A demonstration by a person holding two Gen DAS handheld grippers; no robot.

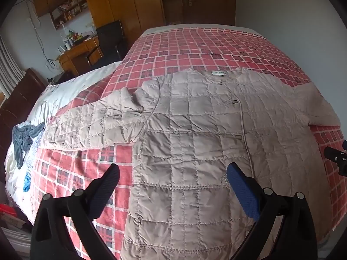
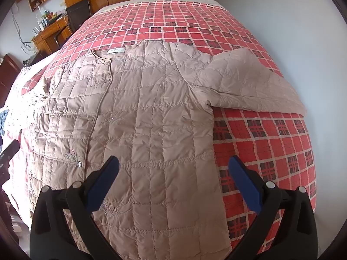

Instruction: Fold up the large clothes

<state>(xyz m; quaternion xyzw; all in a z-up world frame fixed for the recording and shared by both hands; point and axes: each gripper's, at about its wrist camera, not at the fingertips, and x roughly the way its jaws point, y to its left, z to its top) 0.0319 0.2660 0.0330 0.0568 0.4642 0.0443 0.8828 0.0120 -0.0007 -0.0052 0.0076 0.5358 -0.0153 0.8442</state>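
1. Beige quilted jacket [image 1: 195, 134] lies flat, front up, on the red plaid bedspread [image 1: 195, 47], collar label toward the far end of the bed.
2. My left gripper [image 1: 173, 173] hovers over its lower left edge, jaws wide, holding nothing.
3. My right gripper [image 2: 173, 164] hovers over its lower right edge, jaws wide and empty.
4. Both sleeves lie spread outward.

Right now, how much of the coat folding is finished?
Done: the beige quilted coat lies flat, front up, on the red checked bedspread. In hand: nothing; the left tongs and right tongs hover open above it. Left: every fold, since both sleeves lie spread outward.
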